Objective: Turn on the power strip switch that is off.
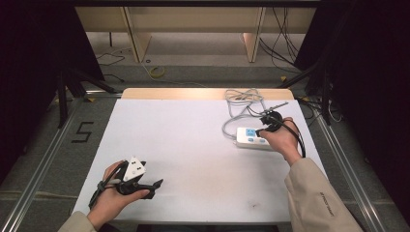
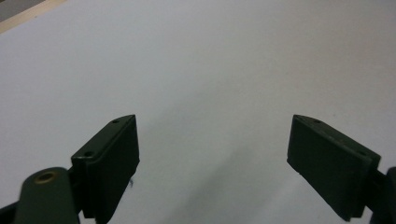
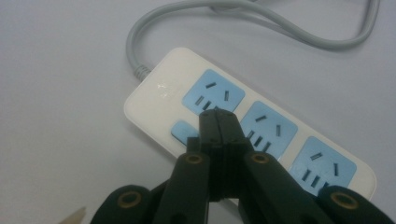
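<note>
Right gripper [image 3: 218, 116]: the two black jaws are pressed flat together with nothing between them, and their joined tips sit over the power strip [image 3: 243, 135], between its first and second blue socket faces and just above a small blue button [image 3: 183, 131] on the near edge. Whether the tips actually touch the plastic cannot be told. The strip is white with three blue socket faces in a row (the third partly hidden behind the gripper's linkage). Its grey cord [image 3: 196, 14] leaves the end nearest the first socket and loops away across the table.

In the high view the right gripper [image 1: 267, 124] is held by the right hand [image 1: 283, 140] over the same power strip [image 1: 251, 137], which lies on the right half of the white table [image 1: 193, 145]; the cord [image 1: 241, 104] lies coiled behind it, near the far edge.

Left gripper [image 2: 212, 154]: the jaws stand wide apart, empty, with bare white tabletop between them. In the high view this gripper [image 1: 154, 186] rests in the left hand [image 1: 113, 200] near the front left corner of the table, well apart from the power strip, its grey three-cornered plate facing up.
</note>
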`<state>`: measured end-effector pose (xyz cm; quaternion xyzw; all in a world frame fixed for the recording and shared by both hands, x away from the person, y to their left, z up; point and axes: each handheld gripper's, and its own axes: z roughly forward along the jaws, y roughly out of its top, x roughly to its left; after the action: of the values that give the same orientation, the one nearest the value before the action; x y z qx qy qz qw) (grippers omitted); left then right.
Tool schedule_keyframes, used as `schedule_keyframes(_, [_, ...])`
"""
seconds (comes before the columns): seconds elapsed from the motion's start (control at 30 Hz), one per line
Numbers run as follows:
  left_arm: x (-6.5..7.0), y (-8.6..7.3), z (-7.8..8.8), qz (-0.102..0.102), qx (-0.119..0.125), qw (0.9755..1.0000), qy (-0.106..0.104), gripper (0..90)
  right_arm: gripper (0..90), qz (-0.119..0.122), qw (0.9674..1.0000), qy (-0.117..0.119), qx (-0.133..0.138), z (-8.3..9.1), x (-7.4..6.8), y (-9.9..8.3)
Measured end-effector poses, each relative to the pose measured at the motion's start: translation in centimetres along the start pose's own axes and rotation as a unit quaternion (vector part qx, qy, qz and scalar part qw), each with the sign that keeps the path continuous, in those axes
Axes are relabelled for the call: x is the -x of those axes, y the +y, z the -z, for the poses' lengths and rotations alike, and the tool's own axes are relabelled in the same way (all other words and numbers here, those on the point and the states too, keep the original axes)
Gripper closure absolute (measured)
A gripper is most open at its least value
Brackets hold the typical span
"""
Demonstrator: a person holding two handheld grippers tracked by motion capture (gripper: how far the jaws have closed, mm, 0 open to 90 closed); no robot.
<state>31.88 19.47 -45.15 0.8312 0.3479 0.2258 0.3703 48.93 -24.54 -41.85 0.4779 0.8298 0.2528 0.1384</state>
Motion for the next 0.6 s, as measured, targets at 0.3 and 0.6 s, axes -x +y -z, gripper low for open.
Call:
schedule_keyframes(0.3, [0.05, 0.04, -0.02, 0.0, 0.001, 1.0, -0.001, 16.3, 90.0, 0.008, 0.9999, 0.007, -0.014, -0.35, -0.46, 0.48])
schedule_keyframes(0.6, [0.13, 0.11, -0.08, 0.0, 0.002, 1.0, -0.002, 16.3, 90.0, 0.005, 0.9997, 0.01, -0.021, -0.58, -0.53, 0.92])
